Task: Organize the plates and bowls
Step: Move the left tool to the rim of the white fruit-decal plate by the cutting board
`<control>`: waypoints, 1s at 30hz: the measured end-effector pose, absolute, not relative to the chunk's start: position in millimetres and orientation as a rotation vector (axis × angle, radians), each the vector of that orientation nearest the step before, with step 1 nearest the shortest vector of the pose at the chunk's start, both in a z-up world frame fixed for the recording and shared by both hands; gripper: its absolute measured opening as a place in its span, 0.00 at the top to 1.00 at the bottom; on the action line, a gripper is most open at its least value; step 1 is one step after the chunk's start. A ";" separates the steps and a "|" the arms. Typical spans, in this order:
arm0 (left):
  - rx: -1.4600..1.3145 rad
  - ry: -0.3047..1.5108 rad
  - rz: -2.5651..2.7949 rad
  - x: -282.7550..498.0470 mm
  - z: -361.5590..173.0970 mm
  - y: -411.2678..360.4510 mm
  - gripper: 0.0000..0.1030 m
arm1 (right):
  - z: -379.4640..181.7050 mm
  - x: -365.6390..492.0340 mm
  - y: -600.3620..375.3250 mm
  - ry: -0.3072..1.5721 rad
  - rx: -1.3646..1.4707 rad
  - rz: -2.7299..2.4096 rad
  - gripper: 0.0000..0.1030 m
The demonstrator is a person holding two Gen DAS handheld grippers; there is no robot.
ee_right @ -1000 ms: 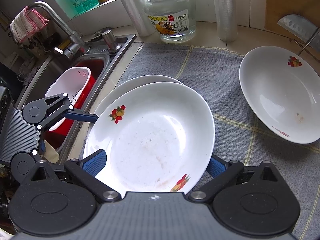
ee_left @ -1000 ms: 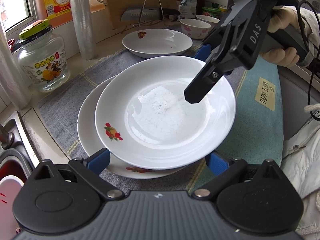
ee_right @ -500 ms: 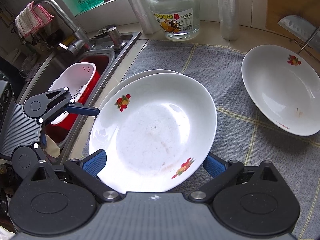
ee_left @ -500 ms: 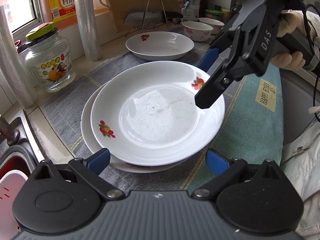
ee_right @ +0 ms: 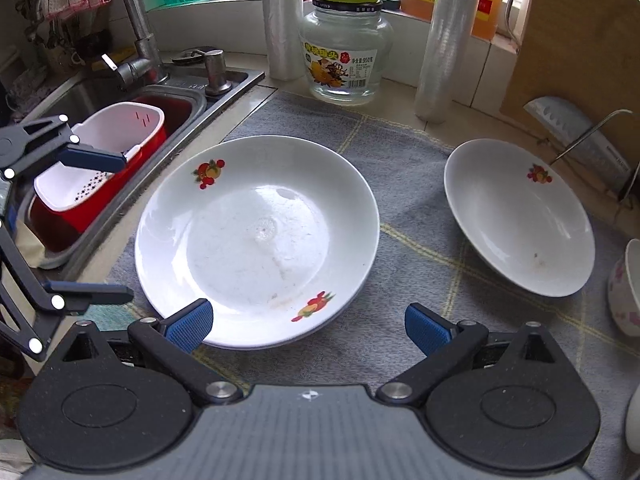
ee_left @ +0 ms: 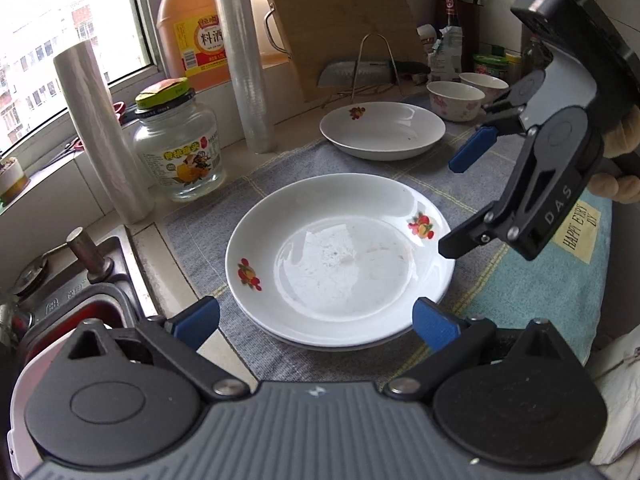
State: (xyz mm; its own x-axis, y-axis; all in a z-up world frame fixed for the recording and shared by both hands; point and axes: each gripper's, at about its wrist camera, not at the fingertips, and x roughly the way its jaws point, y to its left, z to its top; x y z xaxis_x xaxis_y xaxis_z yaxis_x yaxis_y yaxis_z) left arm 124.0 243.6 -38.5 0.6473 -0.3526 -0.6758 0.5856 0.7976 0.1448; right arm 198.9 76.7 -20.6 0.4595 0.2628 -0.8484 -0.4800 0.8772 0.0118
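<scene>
Two white fruit-print plates lie stacked on the grey mat; the top plate (ee_left: 340, 256) (ee_right: 256, 240) sits squarely in the lower one, whose rim just shows. A third matching plate (ee_left: 382, 130) (ee_right: 516, 220) rests alone farther along the mat. Two floral bowls (ee_left: 456, 100) stand behind it; one bowl (ee_right: 626, 292) shows at the right edge. My left gripper (ee_left: 316, 324) is open, hovering at the stack's near rim. My right gripper (ee_right: 308, 326) is open too, pulled back from the stack; it appears from outside as the right gripper (ee_left: 460, 204).
Sink with a red and white basket (ee_right: 92, 176) lies left of the mat. A glass jar (ee_left: 180, 148), two film rolls (ee_left: 248, 60), an orange jug (ee_left: 192, 28), a cutting board (ee_left: 340, 20) and a cleaver on a rack (ee_right: 580, 140) line the back. A teal towel (ee_left: 548, 280) lies right.
The top plate has been set down flat onto the lower plate and let go. Both grippers have drawn back and up from the stack.
</scene>
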 end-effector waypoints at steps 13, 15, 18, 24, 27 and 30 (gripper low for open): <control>0.233 0.685 -0.426 111.9 -26.5 204.9 0.01 | -21.0 171.0 28.5 0.922 -0.237 0.239 0.00; 0.230 0.687 -0.421 113.4 -29.2 195.1 0.01 | -22.4 171.5 16.0 0.924 -0.229 0.222 0.00; 0.216 0.690 -0.414 114.7 -31.3 179.2 0.01 | -26.6 174.8 -3.4 0.926 -0.230 0.202 0.00; 0.188 0.723 -0.361 120.9 -32.5 136.3 0.01 | -40.2 188.5 -44.6 0.915 -0.250 0.223 0.00; 0.163 0.742 -0.328 125.1 -32.5 112.7 0.01 | -49.7 198.5 -62.5 0.903 -0.269 0.254 0.00; 0.153 0.748 -0.267 124.3 -30.6 91.1 0.01 | -58.2 208.6 -77.6 0.893 -0.271 0.312 0.00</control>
